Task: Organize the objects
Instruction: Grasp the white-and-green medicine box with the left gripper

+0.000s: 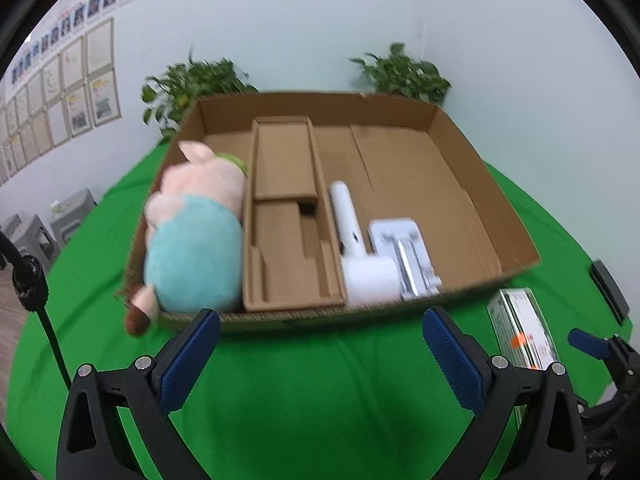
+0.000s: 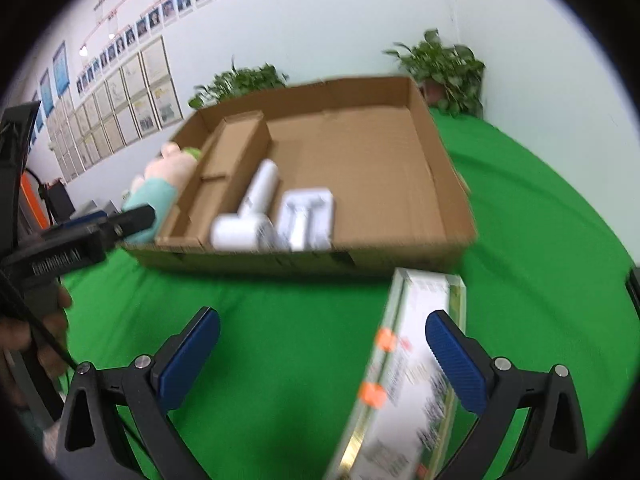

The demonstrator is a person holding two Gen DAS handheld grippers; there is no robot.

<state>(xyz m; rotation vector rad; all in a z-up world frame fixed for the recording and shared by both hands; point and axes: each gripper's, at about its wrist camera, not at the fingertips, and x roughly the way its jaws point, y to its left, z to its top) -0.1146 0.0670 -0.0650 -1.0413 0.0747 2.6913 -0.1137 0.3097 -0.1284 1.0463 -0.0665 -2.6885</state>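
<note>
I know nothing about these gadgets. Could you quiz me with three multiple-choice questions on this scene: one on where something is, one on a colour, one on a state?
1. Where does the plush pig lie?
A. at the left end of the cardboard tray
B. on the cloth
C. between the fingers

2. What colour is the table cloth?
A. red
B. green
C. white

3. How is the left gripper?
A. shut on the pig
B. shut on a box
C. open

Answers: 1 A, the pig sits against the tray's left wall. 2 B, the cloth is bright green. 3 C, its blue pads stand wide apart over bare cloth.
</note>
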